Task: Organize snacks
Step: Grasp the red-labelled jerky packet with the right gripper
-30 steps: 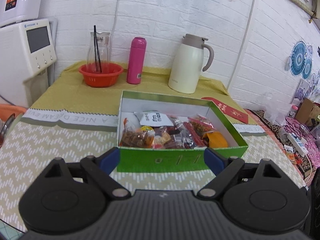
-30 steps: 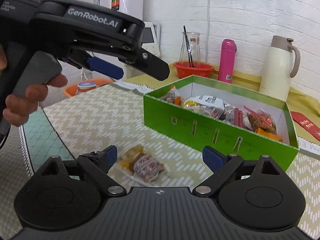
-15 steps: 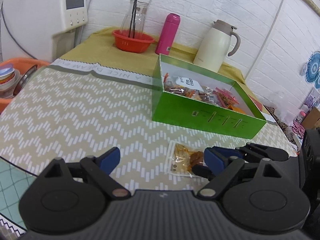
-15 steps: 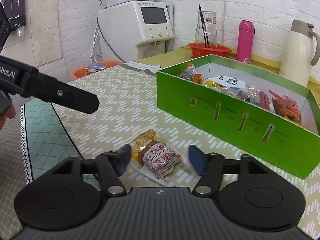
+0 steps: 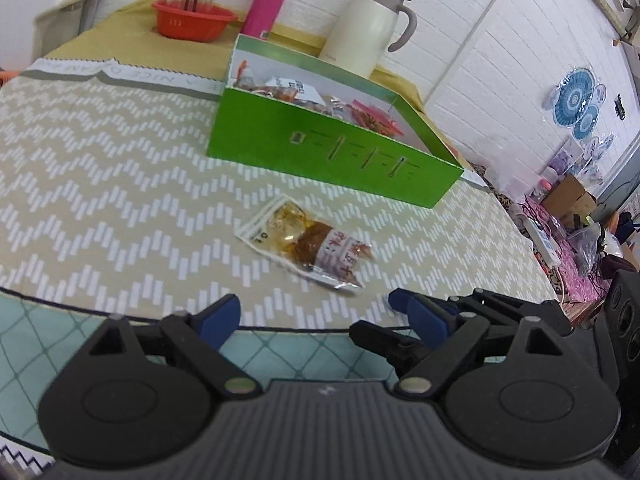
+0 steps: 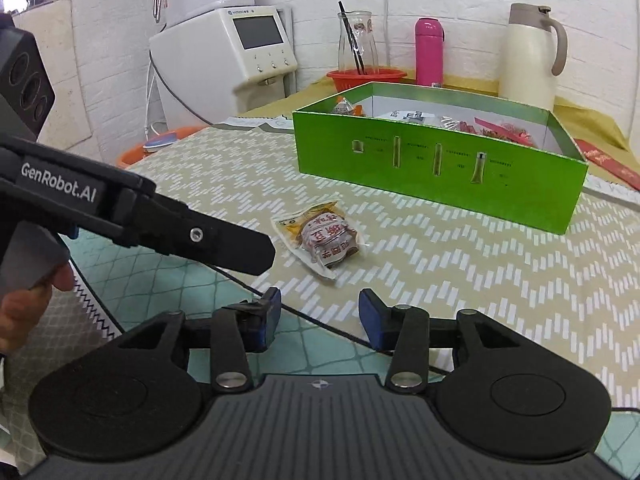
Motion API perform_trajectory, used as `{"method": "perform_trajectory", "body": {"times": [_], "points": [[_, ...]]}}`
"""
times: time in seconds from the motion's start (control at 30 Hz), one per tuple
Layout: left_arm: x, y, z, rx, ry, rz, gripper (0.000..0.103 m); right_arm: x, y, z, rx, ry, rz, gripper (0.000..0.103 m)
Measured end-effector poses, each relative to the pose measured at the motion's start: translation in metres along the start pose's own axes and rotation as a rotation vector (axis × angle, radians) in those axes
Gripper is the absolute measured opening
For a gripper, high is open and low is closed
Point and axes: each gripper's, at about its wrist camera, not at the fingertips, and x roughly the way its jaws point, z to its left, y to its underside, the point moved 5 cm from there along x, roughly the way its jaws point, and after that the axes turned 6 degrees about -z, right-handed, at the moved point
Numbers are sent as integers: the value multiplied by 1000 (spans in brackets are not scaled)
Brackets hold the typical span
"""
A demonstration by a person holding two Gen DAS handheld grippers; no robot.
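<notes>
- A green cardboard box (image 6: 436, 168) stands on the chevron-patterned tablecloth (image 6: 460, 264), already holding several wrapped snacks (image 5: 360, 114).
- Behind the box, by the white brick wall, stand a cream thermal jug (image 6: 530, 54), a pink flask (image 6: 429, 52) and a red plastic basket (image 6: 366, 77) with a glass carafe (image 6: 357, 42) in it; a white countertop appliance (image 6: 240, 52) sits off to the left in the right wrist view.
- One snack packet (image 6: 322, 238), clear wrapping with a brown filling and a red-and-white label, lies flat on the cloth in front of the box, apart from it.
- The open cloth between packet and box is bare.
- The right gripper (image 6: 319, 318) sits just short of the packet, its blue pads parted after narrowing a little, nothing between them.
- The left gripper (image 5: 316, 316) is spread wide and empty, also short of the packet; its black finger (image 6: 224, 242) reaches in from the left beside the packet without touching it.
- A hand (image 6: 24, 304) grips the left tool's handle.
</notes>
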Motion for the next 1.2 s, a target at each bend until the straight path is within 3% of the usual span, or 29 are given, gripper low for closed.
{"method": "perform_trajectory", "body": {"times": [0.1, 0.27, 0.37, 0.43, 0.67, 0.73, 0.8, 0.93, 1.0, 1.1, 1.2], "points": [[4, -7, 4, -69, 23, -7, 90, 8, -11, -3, -53, 19, -25, 100], [10, -20, 19, -174, 4, -23, 90, 34, -27, -3, -91, -21, -23, 99], [16, -21, 24, -203, 2, 0, 90, 41, -24, -1, -76, -40, 10, 61], [20, -21, 24, -216, 23, 13, 90, 35, -21, 1, -34, -32, 10, 61], [38, -17, -9, -91, 50, 58, 88, 7, -3, 14, 28, -36, 3, 62], [41, -14, -19, -32, 48, 72, 70, 5, -1, 14, 24, -17, -2, 63], [40, -11, -21, -3, 43, 82, 59, 4, -1, 10, 34, -6, -2, 63], [41, -11, -17, -18, 43, 83, 61, 2, 0, 7, 47, -14, -7, 64], [43, -11, -20, -9, 40, 86, 66, 2, 0, 8, 43, -10, -11, 66], [46, -10, -26, 35, 20, 93, 67, 3, -1, 6, 48, -1, -14, 66], [48, -11, -32, 67, 18, 90, 47, 4, -2, 3, 68, 9, -17, 65]]}}
